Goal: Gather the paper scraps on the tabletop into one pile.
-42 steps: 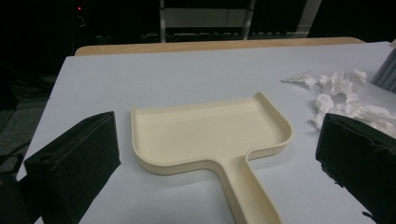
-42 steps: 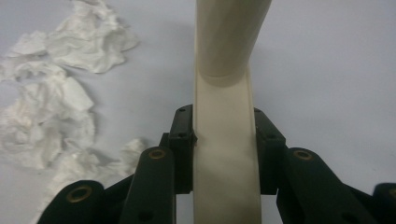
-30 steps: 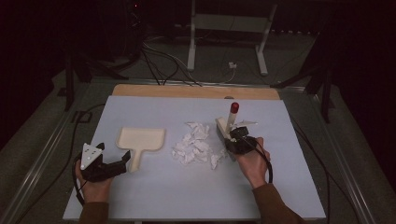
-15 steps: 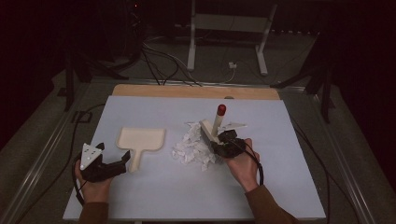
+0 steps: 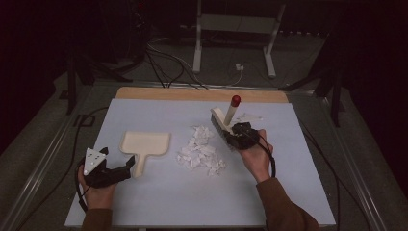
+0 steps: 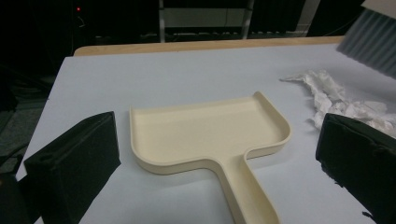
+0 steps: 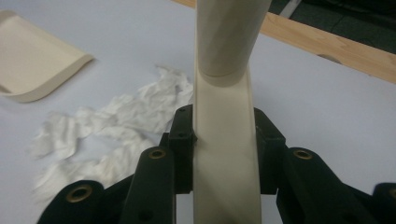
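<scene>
One cream dustpan [image 5: 144,147] lies flat on the pale table [image 5: 159,202], left of centre. In the high view its long axis runs from the far edge toward the person, with the handle pointing back at the person and the open tray end facing the far side. The left gripper [image 5: 126,168] rests on the table just beside that handle; in the left gripper view its two black jaws stand wide apart, one on either side of the dustpan [image 6: 210,135], and hold nothing.

One pile of torn white paper scraps [image 5: 199,153] sits near the middle of the table, between the dustpan and the right hand [image 5: 255,153]. A single loose scrap [image 5: 248,117] lies apart, farther back and to the right.

The right gripper [image 5: 231,137] is clamped on one small hand brush [image 5: 225,122]. In the right gripper view its jaws press against both sides of the cream brush handle [image 7: 224,154]. The brush handle tilts up and away from the person, its red tip [image 5: 235,100] highest, while the bristle head sits low, just beside the far right edge of the paper pile. The grey bristles [image 6: 371,39] show at the upper right corner of the left gripper view, above the scraps [image 6: 341,100].
</scene>
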{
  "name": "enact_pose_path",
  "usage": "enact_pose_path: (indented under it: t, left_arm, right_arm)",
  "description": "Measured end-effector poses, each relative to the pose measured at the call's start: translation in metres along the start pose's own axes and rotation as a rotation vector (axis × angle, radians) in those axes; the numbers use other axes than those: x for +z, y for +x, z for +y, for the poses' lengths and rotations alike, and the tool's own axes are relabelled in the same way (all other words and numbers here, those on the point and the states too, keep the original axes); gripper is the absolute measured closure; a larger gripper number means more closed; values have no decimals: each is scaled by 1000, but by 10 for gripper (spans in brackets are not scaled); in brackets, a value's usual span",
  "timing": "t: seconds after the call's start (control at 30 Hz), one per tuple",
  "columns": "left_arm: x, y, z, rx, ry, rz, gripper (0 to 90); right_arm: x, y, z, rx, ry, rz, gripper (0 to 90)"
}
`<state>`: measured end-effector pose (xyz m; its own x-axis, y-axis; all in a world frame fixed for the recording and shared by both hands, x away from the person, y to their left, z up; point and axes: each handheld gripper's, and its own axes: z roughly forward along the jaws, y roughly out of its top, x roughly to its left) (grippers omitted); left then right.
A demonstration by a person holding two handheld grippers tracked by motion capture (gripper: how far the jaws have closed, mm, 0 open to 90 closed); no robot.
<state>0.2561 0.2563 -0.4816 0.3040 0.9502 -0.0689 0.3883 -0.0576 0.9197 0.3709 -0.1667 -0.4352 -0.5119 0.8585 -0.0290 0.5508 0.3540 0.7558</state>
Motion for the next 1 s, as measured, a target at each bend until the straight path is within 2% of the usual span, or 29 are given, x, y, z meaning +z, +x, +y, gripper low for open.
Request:
enact_pose_path:
  t: [0.2,0.43,0.63,0.77,0.87,1.0]
  left_arm:
    - [0,1,0,-6,-1,1,4]
    - [0,2,-1,-12,0,-2,4]
    - [1,2,-2,-10,4,-3,4]
    - [1,2,-2,-12,4,-4,4]
    - [1,2,-2,-11,4,-6,4]
    - [1,3,-2,-13,5,-7,4]
  right_arm:
    - [18,-18,8,-3,-3,41,682]
    - [37,-34,11,-74,-12,56,682]
    - [55,-32,14,-116,14,35,682]
    - [63,-28,22,-145,5,41,682]
    - [69,-23,28,-205,-7,49,683]
    - [79,-13,32,-303,12,73,682]
